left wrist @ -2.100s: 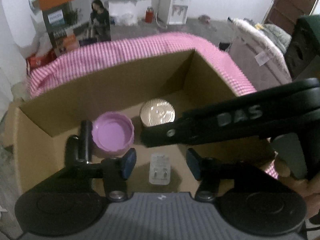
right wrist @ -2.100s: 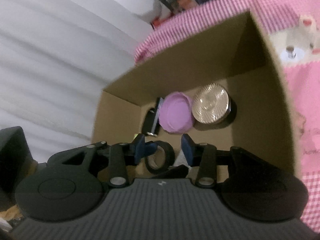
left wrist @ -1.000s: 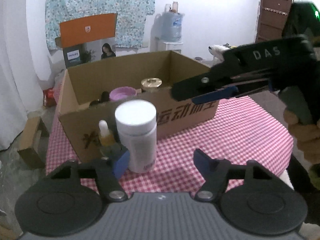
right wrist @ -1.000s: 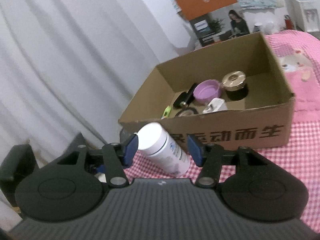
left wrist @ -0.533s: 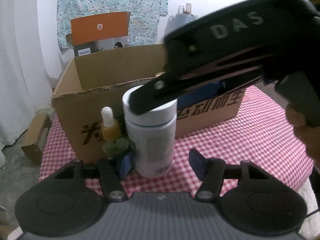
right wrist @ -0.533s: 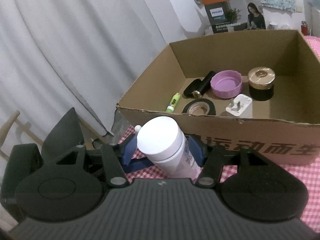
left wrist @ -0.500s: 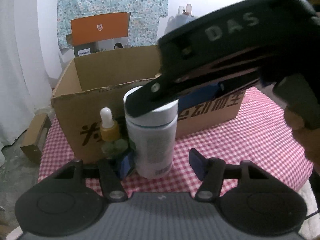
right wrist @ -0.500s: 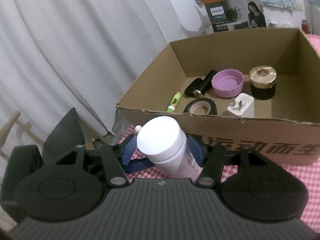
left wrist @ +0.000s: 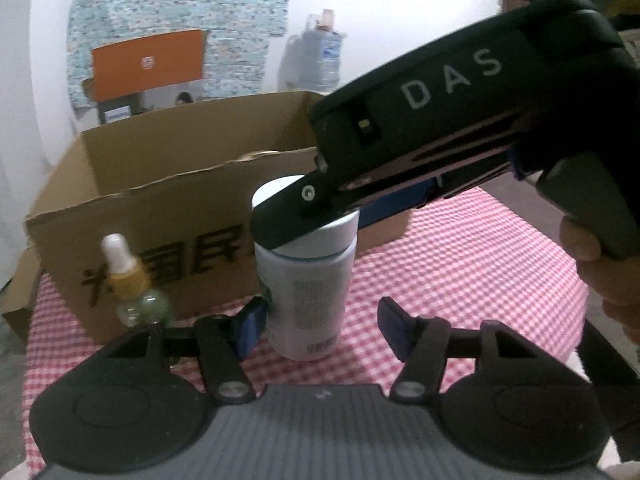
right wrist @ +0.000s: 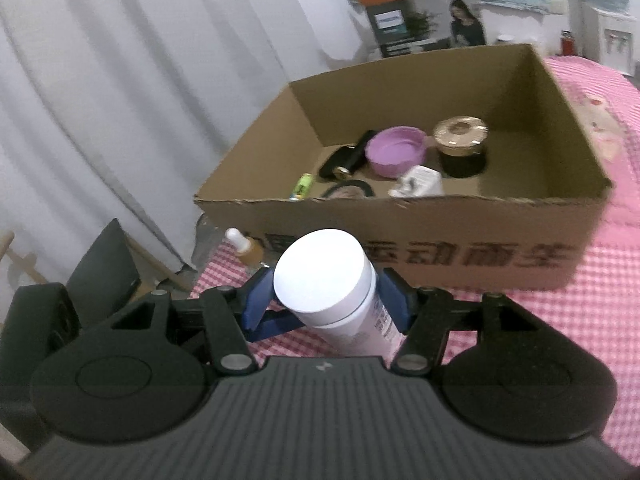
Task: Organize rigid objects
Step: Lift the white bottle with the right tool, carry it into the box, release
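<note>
1. Bottle, white plastic with a flat white cap [right wrist: 320,276], stands upright on the pink checked cloth [left wrist: 460,264], just in front of the near wall of the cardboard box [right wrist: 440,216]. Its long axis runs straight up and down.

2. Relative to the white bottle, the right gripper [right wrist: 326,300] straddles the cap from above and behind. One blue pad sits close on each side of the cap, but whether they press on it is unclear; the jaws are about half open.

3. Relative to the white bottle, the left gripper [left wrist: 320,324] is low and in front, with the bottle's base between its blue fingers [left wrist: 250,326]. The left pad is at the bottle's side; the right pad stands clearly apart. The jaws have just been closing and are partly open, gripping nothing.

4. Just left of the white bottle, in the left wrist view, stands a small dropper bottle [left wrist: 128,288], also against the box wall.

5. Beyond the white bottle, inside the box, lie a purple lid [right wrist: 396,152], a gold-topped jar [right wrist: 462,140] and other small items.

6. Judgement: the right gripper looks better placed to lift the bottle straight up by its cap and over the wall.
</note>
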Tool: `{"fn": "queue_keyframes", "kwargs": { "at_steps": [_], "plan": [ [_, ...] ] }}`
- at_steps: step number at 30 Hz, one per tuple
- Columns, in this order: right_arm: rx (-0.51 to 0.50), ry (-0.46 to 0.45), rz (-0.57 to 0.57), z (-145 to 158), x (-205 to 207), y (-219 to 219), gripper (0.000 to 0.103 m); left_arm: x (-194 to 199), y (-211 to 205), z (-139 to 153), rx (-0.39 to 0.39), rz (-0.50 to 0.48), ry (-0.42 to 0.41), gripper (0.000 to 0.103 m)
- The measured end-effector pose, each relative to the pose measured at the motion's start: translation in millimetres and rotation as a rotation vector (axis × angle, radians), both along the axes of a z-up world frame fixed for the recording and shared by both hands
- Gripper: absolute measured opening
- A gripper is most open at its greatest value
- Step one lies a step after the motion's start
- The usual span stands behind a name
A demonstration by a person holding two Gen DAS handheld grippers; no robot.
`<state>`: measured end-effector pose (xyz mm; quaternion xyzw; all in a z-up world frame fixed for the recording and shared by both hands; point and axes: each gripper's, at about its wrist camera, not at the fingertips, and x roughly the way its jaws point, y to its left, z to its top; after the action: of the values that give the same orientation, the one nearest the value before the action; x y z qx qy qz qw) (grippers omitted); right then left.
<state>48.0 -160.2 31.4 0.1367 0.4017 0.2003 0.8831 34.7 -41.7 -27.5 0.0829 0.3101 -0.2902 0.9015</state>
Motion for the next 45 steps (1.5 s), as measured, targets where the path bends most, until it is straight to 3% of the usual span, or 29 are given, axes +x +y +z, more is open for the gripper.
{"fn": "queue_keyframes", "kwargs": {
  "at_steps": [4,11,18,33,45],
  "plan": [
    [0.010,0.007,-0.028,-0.6,-4.6,-13.5,0.059,-5.2,-8.7,0.7,0.021,-0.023,-0.025,0.062],
    [0.007,-0.002,-0.011,3.2,0.3,-12.7,0.063,-0.7,-17.5,0.4,0.083,0.023,-0.065,0.062],
    [-0.036,0.007,0.018,1.5,10.8,-2.5,0.066,8.0,-22.3,-4.1,0.091,0.028,-0.068,0.054],
    [-0.060,0.015,0.005,-0.6,15.2,-4.6,0.059,10.1,-27.5,1.3,0.086,0.042,-0.050,0.053],
    [-0.048,-0.011,0.000,16.5,2.4,-5.0,0.059,-5.9,-27.3,18.5,0.088,0.046,-0.082,0.053]
  ]
}}
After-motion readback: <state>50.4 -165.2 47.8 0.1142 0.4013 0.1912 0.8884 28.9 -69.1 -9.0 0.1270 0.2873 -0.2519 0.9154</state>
